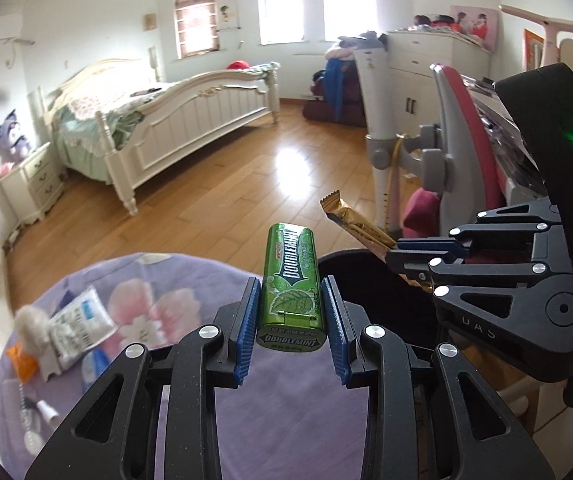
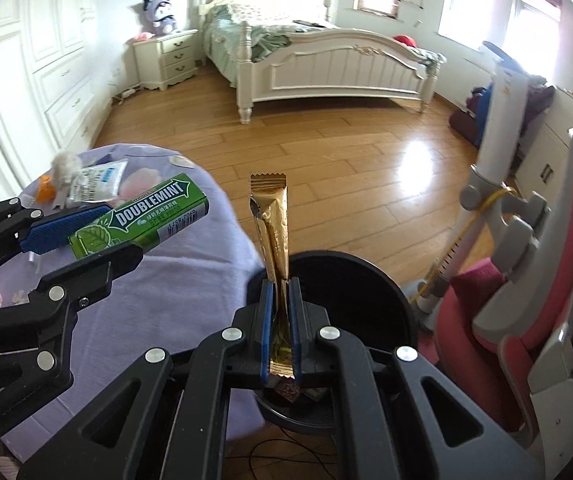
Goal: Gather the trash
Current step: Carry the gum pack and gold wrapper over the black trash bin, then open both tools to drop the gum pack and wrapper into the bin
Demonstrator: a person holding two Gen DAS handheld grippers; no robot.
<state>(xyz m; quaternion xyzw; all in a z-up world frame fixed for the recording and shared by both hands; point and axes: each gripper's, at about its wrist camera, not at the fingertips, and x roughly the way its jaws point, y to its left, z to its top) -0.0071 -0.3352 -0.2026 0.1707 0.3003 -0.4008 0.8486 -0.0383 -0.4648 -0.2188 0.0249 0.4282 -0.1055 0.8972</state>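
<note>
My left gripper is shut on a green Doublemint gum box, held above the edge of the purple-clothed table; the box also shows in the right wrist view. My right gripper is shut on a gold sachet, held upright over the black trash bin. In the left wrist view the sachet sticks out of the right gripper above the bin. Some trash lies at the bin's bottom.
On the table's far left lie a white pouch, a cotton wad, an orange wrapper and small tubes. A red and grey chair stands right of the bin. Wooden floor and a white bed lie beyond.
</note>
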